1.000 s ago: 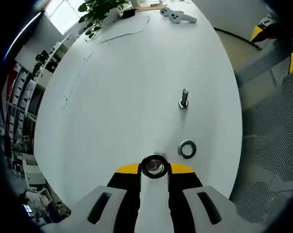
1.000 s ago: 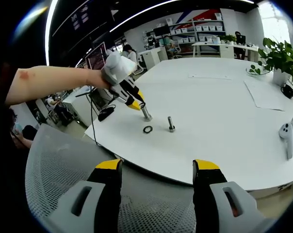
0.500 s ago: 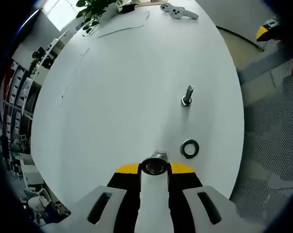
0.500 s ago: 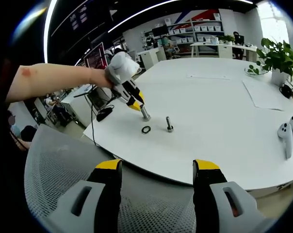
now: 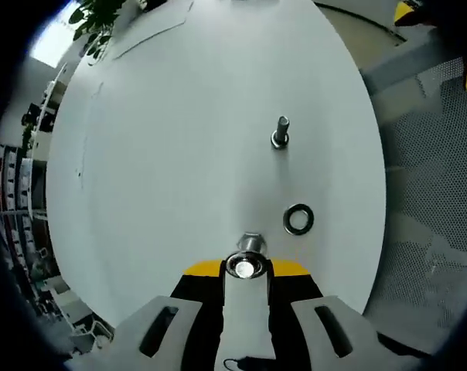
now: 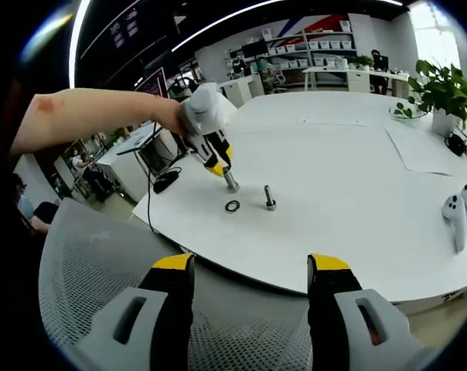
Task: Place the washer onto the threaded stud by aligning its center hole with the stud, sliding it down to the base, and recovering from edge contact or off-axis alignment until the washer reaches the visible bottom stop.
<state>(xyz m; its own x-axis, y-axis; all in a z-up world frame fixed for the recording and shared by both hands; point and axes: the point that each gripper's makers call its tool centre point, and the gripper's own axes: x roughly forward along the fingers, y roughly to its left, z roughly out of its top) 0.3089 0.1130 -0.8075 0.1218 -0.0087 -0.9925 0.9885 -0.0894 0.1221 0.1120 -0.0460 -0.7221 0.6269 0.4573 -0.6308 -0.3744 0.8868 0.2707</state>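
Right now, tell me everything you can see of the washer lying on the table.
The washer is a flat metal ring, grey and shiny, with a round centre hole showing white table through it. It lies flat and loose on the table, touched by nothing. It sits apart from the upright threaded stud, between it and the left gripper, whose fingers are shut on a separate metal piece. From the right gripper view it lies beside the stud near the table's edge.

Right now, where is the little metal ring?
The washer lies flat on the white table, between the upright stud and the left gripper. In the right gripper view it sits just left of the stud.
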